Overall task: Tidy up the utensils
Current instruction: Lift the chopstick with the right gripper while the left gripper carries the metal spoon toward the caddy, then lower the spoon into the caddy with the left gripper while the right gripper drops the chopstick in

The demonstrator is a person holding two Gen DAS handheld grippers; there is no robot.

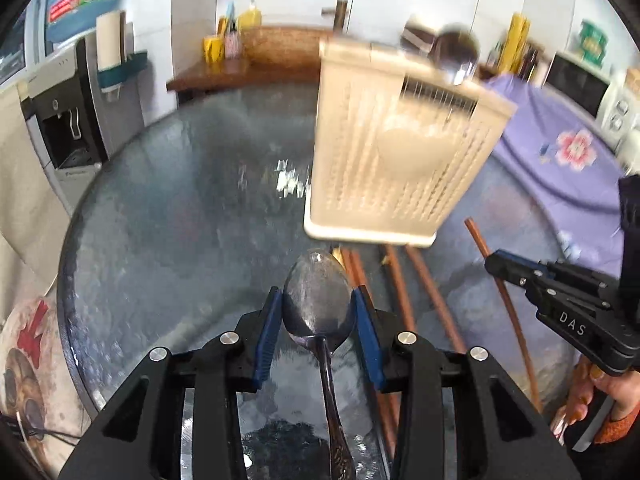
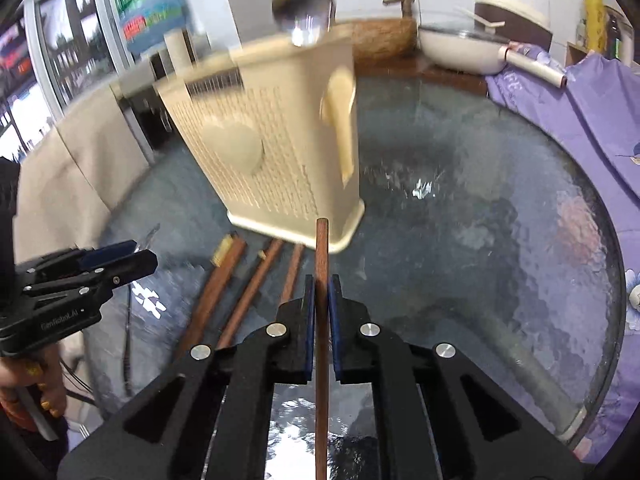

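Observation:
My left gripper (image 1: 318,308) is shut on the bowl of a metal spoon (image 1: 316,296), whose handle runs back under the jaws. My right gripper (image 2: 322,284) is shut on a brown chopstick (image 2: 322,248) that points at the cream slotted utensil holder (image 2: 280,152). The holder (image 1: 392,152) stands upright on the glass table, and a steel ladle (image 2: 303,8) sticks out of its top. Several more chopsticks (image 2: 224,280) lie on the glass in front of the holder, between the two grippers. In the left wrist view my right gripper (image 1: 490,264) comes in from the right with its chopstick (image 1: 508,312).
The round glass table (image 2: 480,240) has a purple flowered cloth (image 2: 592,120) along its right side. A white pan (image 2: 460,52) sits at the back, beside a wooden counter with a tap. A water dispenser (image 1: 68,120) stands off the table's left edge.

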